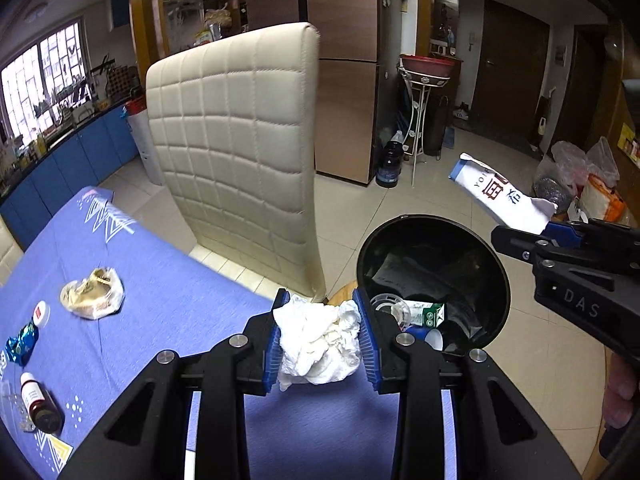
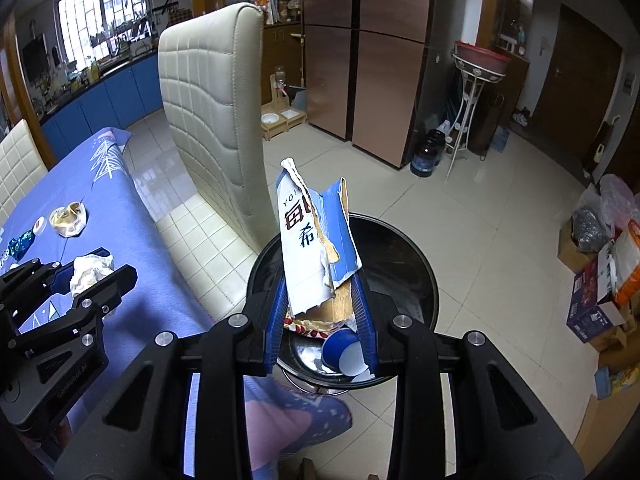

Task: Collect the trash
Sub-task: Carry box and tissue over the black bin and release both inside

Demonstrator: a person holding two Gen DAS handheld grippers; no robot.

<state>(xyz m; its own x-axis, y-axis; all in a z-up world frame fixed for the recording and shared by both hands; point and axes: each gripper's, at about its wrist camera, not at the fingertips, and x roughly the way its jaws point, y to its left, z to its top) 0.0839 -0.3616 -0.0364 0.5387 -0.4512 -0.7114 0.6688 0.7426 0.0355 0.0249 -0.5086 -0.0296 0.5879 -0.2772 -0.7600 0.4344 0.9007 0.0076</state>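
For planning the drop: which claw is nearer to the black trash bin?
Right. The right claw holds the torn carton above the bin; the left claw, gripping tissue, is beside the rim.

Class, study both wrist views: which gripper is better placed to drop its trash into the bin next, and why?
Right. The right gripper holds the torn carton directly above the open black bin. The left gripper, shut on the crumpled tissue, sits over the table edge, beside the bin.
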